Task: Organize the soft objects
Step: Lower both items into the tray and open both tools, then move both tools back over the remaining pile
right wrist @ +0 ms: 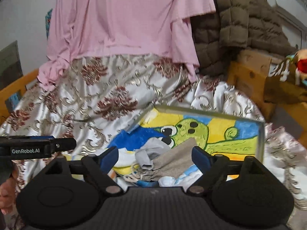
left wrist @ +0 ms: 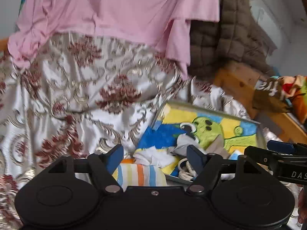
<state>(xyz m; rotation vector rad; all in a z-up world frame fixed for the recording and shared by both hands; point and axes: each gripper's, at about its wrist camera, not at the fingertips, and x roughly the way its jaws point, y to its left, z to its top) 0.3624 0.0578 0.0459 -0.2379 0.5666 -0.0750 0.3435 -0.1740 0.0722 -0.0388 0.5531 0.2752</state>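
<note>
A shallow tray (left wrist: 213,109) (right wrist: 211,113) lined with a yellow, blue and green cartoon towel lies on the bed. In it lie a grey cloth (left wrist: 182,143) (right wrist: 151,153), a beige cloth (right wrist: 176,163), a white cloth (left wrist: 153,155), a striped cloth (left wrist: 140,174) and a white cord (left wrist: 187,169). My left gripper (left wrist: 155,155) is open above the striped and white cloths, holding nothing. My right gripper (right wrist: 155,157) is open above the grey and beige cloths, holding nothing.
A floral satin bedspread (left wrist: 76,95) (right wrist: 96,95) covers the bed. A pink garment (left wrist: 115,11) (right wrist: 124,19) and a brown quilted jacket (left wrist: 230,38) (right wrist: 239,23) hang behind. A wooden bed frame (left wrist: 238,84) (right wrist: 247,78) stands right, with a colourful plush item (left wrist: 287,92).
</note>
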